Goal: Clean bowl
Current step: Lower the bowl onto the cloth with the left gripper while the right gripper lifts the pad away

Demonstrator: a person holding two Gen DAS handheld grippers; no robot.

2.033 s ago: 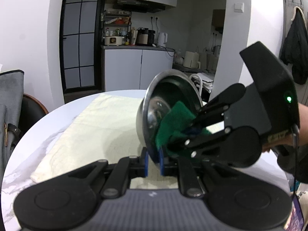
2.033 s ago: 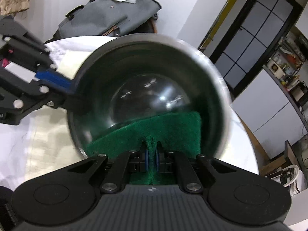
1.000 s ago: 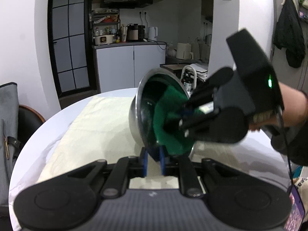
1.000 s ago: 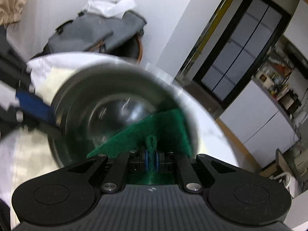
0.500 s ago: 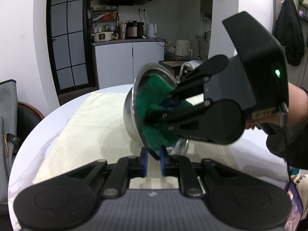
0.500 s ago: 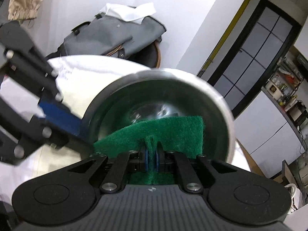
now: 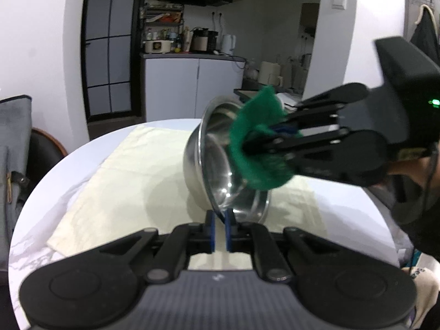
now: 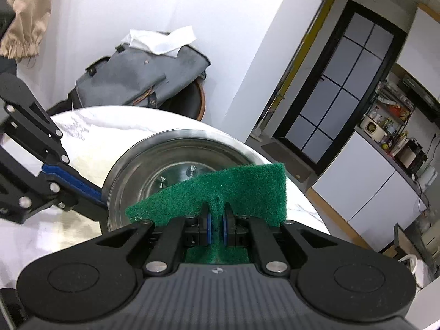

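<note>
My left gripper (image 7: pixel 218 229) reaches forward and low over the table (image 7: pixel 55 192), its blue pads closed to a narrow gap on the near rim of the one steel bowl (image 7: pixel 217 165), which it holds tipped on edge above a pale cloth (image 7: pixel 132 181) spread on the tabletop. The bowl's mouth faces right, toward my right gripper (image 8: pixel 216 227), and its base points left and slightly down; the rim plane stands near vertical. My right gripper comes in from the right, roughly level, fingers closed tight on a pinched fold of the one green scouring pad (image 8: pixel 233 192). The pad's long axis runs across the fingers, left to right in the right wrist view, its upper corner rising just past the bowl's far rim. The pad sits at the bowl's mouth; whether it touches the inner wall I cannot tell. Count: two grippers, one bowl, one pad, one cloth. A grey bag (image 8: pixel 143 77) rests on a chair beyond the table.
</note>
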